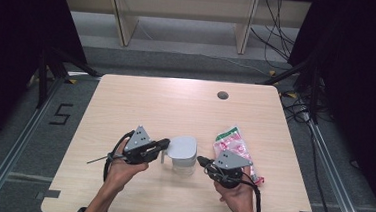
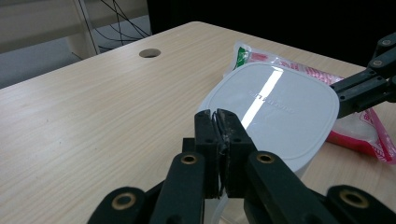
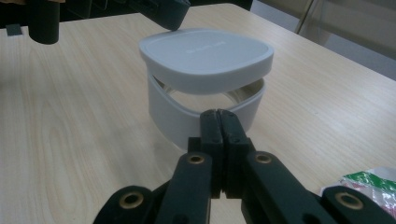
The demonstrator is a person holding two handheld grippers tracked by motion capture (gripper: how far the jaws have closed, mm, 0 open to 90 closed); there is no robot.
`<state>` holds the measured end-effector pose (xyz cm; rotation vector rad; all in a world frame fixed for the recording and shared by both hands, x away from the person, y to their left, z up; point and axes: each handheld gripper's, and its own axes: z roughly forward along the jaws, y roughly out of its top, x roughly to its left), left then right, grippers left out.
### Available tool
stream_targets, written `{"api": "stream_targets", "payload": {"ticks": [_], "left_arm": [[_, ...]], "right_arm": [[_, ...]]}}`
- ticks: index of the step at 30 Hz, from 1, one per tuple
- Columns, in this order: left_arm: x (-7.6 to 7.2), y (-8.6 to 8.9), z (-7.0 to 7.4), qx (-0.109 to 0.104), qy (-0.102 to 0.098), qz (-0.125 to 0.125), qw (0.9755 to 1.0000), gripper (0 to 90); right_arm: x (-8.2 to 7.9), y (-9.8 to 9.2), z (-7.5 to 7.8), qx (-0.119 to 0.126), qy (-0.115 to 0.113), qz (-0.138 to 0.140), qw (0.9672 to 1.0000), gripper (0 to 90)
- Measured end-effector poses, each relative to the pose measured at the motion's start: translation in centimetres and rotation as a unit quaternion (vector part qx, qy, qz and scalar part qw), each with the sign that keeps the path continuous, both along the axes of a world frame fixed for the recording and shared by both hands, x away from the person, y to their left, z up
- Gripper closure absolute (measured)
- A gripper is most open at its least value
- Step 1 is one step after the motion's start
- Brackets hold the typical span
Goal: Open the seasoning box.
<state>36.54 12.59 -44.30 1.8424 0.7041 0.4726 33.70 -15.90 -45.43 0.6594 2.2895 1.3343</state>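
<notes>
On the wooden table [image 1: 141, 102], going left to right in the high view, come the left gripper [image 1: 164, 144], a white container [image 1: 181, 154] with a lid, the right gripper [image 1: 201, 160] and a red and white packet [image 1: 233, 144].

The left gripper is held in the person's left hand [image 1: 124, 169] and points to the right, at the container's left edge. Its jaws are closed; in the left gripper view [image 2: 219, 119] the pads press together on a thin, dark sliver at the rim of the lid [image 2: 275, 109], and I cannot tell what that sliver is.

The container stands upright near the middle of the table, just in front of the person. Its rounded-square lid runs a little longer away from the person than across. The right gripper view shows the lid [image 3: 208, 56] raised and tilted above the lower wall [image 3: 177, 114], with a gap between them that the high view does not give.

The right gripper, in the right hand [image 1: 237, 192], points left toward the container. Its jaws are closed with nothing between them [image 3: 219, 116], their tips just short of the wall.

The packet lies right of the container, its long axis running away from the person, its green end [image 2: 242, 52] farthest; the right hand and gripper cover its near end.
</notes>
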Motion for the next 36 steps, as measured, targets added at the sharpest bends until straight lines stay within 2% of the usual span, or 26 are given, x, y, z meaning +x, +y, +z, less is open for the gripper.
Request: {"api": "stream_targets", "payload": {"ticks": [6,9,13,14,16,18,20,22,23,24,25,27,30,31,36], "left_arm": [[0.0,0.0,0.0,0.000,0.000,-0.001,1.0000,86.8],[-0.1,0.0,0.0,0.002,0.000,-0.001,1.0000,86.6],[-0.1,0.0,0.0,0.006,-0.004,0.002,1.0000,84.1],[-0.2,0.0,0.0,0.000,0.000,-0.001,1.0000,84.1],[-0.2,0.1,0.2,0.003,-0.003,0.001,1.0000,81.3],[-0.4,0.2,0.5,0.010,-0.010,0.004,0.9999,74.4],[-0.6,0.4,0.6,0.009,-0.011,0.004,0.9999,67.4],[-0.8,0.6,0.8,0.010,-0.008,0.006,0.9999,61.6],[-1.0,0.7,0.9,0.008,-0.008,0.004,0.9999,58.3],[-1.1,0.9,0.9,0.011,-0.009,0.002,0.9999,55.4],[-1.2,1.0,0.8,0.014,-0.008,0.002,0.9999,51.5],[-1.5,1.5,0.5,0.018,0.001,0.010,0.9998,45.9],[-1.8,2.3,0.0,0.024,0.006,0.010,0.9996,40.7],[-2.1,2.7,-0.3,0.020,0.013,0.020,0.9995,39.3],[-2.5,2.7,-0.9,0.024,0.020,0.022,0.9993,36.0]], "right_arm": [[0.2,0.5,0.3,0.000,-0.006,0.009,0.9999,90.0],[0.2,0.5,0.5,0.005,-0.001,0.000,1.0000,90.0],[0.2,0.9,1.0,0.002,-0.014,0.012,0.9998,90.0],[0.2,0.9,1.0,0.002,-0.014,0.012,0.9998,90.0],[0.1,1.0,1.2,0.004,-0.013,0.004,0.9999,90.0],[0.2,1.2,1.3,0.000,-0.015,0.014,0.9998,90.0],[0.2,1.4,1.5,0.004,-0.013,0.005,0.9999,90.0],[0.3,1.8,1.5,0.007,-0.019,0.008,0.9998,90.0],[0.3,1.9,1.6,0.007,-0.015,0.007,0.9998,90.0],[0.4,2.1,1.7,0.003,-0.021,0.019,0.9996,90.0],[0.4,2.3,1.8,0.003,-0.021,0.018,0.9996,90.0],[0.5,2.6,1.9,0.004,-0.025,0.023,0.9994,90.0],[0.6,3.2,2.2,0.006,-0.027,0.024,0.9993,90.0],[0.6,3.4,2.3,0.006,-0.029,0.025,0.9992,90.0],[0.6,4.1,2.8,0.006,-0.030,0.029,0.9991,90.0]]}}
